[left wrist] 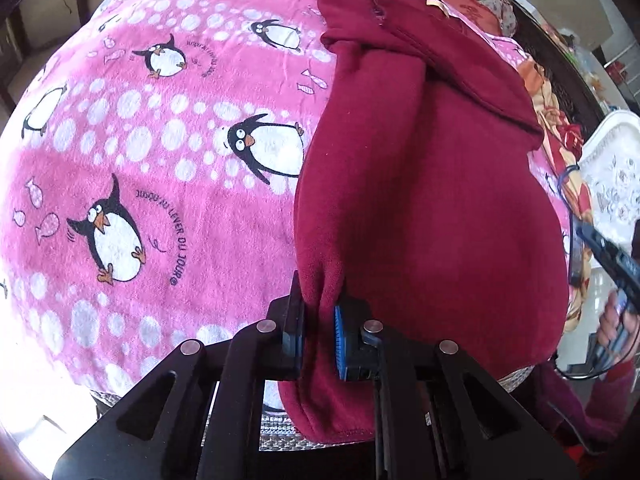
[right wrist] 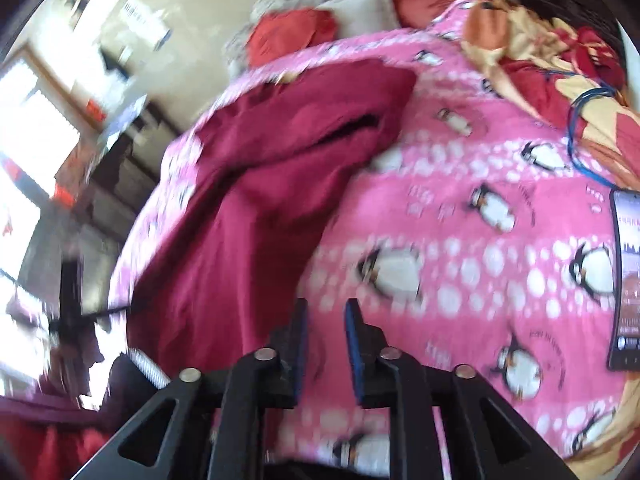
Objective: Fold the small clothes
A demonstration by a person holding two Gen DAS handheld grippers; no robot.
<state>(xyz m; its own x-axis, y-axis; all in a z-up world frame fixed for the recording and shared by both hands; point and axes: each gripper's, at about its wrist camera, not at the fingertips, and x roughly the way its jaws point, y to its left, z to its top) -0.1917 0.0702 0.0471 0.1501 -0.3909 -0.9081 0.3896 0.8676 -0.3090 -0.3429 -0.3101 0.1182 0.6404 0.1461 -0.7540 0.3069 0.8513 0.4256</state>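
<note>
A dark red fleece garment (left wrist: pixel 420 180) lies on a pink penguin-print blanket (left wrist: pixel 160 140), with its near edge lifted. My left gripper (left wrist: pixel 320 304) is shut on a bunched fold of that near edge, and the cloth is pinched between the blue pads. In the right wrist view the same garment (right wrist: pixel 260 184) lies to the left on the blanket (right wrist: pixel 460 240). My right gripper (right wrist: pixel 327 308) hovers above the blanket beside the garment's right edge. Its jaws stand slightly apart with nothing between them. The right gripper (left wrist: pixel 608 256) and the hand holding it also show at the left wrist view's right edge.
A phone (right wrist: pixel 628 276) lies on the blanket at the far right, with a blue cable (right wrist: pixel 588 96) beyond it. A floral quilt (right wrist: pixel 540 40) and red pillows (right wrist: pixel 288 32) sit at the head of the bed. Furniture and a bright window are on the left.
</note>
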